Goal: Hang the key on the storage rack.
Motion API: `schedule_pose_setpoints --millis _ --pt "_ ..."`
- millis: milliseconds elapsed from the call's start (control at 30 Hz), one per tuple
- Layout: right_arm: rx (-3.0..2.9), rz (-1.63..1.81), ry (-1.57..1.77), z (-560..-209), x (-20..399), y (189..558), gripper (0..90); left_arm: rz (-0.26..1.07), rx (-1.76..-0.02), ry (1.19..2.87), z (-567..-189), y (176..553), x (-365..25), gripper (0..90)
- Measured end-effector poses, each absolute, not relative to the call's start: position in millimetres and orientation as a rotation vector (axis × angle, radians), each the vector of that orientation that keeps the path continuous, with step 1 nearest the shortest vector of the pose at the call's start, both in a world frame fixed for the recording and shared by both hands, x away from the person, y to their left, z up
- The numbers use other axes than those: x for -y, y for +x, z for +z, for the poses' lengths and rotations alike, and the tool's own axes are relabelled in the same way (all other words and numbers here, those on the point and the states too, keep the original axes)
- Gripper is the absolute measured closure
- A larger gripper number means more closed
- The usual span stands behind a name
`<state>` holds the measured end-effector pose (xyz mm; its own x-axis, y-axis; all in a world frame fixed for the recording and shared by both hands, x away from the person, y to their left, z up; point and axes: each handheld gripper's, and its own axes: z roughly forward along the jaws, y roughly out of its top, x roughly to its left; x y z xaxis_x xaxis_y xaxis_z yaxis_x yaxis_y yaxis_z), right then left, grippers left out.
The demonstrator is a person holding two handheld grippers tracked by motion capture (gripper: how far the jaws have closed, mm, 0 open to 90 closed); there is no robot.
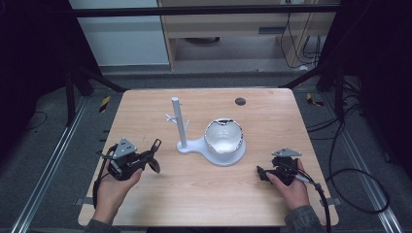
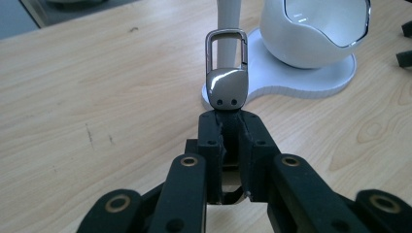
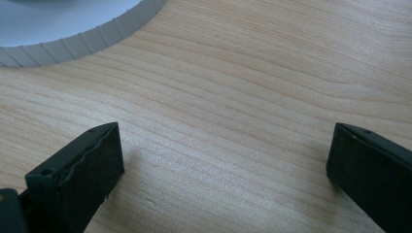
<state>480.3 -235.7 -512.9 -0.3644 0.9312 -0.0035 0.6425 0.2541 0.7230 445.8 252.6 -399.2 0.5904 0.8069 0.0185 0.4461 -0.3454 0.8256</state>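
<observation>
Wood table (image 1: 194, 194): L tongs (image 2: 228, 121) clamp shiny metal clasp (image 2: 227, 73), R tongs (image 3: 223, 170) apart.

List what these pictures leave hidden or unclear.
- Lower end of the metal clasp: left gripper view, clamped out of sight in the left gripper.
- Pegs on the white stand: high view, too small to count.
- Bowl contents: high view, glare and blur.

A stand (image 1: 212, 151) sat mid-counter (image 1: 204, 194), between the two hand-held grippers: right of the left hand-held gripper (image 1: 154, 154), left of the right hand-held gripper (image 1: 262, 174). Its post (image 1: 179, 121) stood nearer the left one, its bowl (image 1: 223, 137) nearer the right.
</observation>
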Motion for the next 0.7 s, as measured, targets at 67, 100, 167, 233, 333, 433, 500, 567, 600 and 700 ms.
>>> schedule_pose_setpoints --millis 67,100,167,233,333,433,500,567,600,700 --pt "-2.099 0.895 1.429 -512.9 235.7 480.3 0.5 0.56 -1.003 1.966 -400.6 445.9 -253.8 80.5" --pt "-2.098 0.895 1.43 -512.9 235.7 480.3 0.5 0.562 -1.008 1.959 -401.5 446.0 -254.3 80.5" --pt "-2.099 0.895 1.43 -512.9 235.7 480.3 0.5 0.561 -1.013 1.953 -402.7 446.3 -254.4 80.5" --pt "-2.099 0.895 1.429 -512.9 235.7 480.4 0.5 0.563 -1.01 1.954 -402.9 446.4 -253.7 80.5" --pt "-2.1 0.894 1.43 -512.9 235.7 480.6 0.4 0.566 -1.003 1.953 -401.7 446.5 -252.7 80.5" --pt "-2.1 0.899 1.436 -512.6 235.4 480.5 0.4 0.577 -0.997 1.956 -399.7 446.7 -251.1 80.5" --pt "-2.1 0.899 1.436 -512.5 235.4 480.6 0.4 0.58 -0.991 1.953 -397.3 446.7 -250.5 80.5" --pt "-2.1 0.899 1.435 -512.6 235.4 480.6 0.4 0.584 -0.985 1.946 -394.8 447.0 -249.9 80.5" --pt "-2.099 0.896 1.433 -512.6 235.5 480.8 0.4 0.587 -0.983 1.949 -393.6 447.2 -249.6 80.5" --pt "-2.094 0.891 1.434 -512.9 235.0 481.6 0.4 0.593 -0.978 1.964 -391.3 448.0 -247.1 80.5"
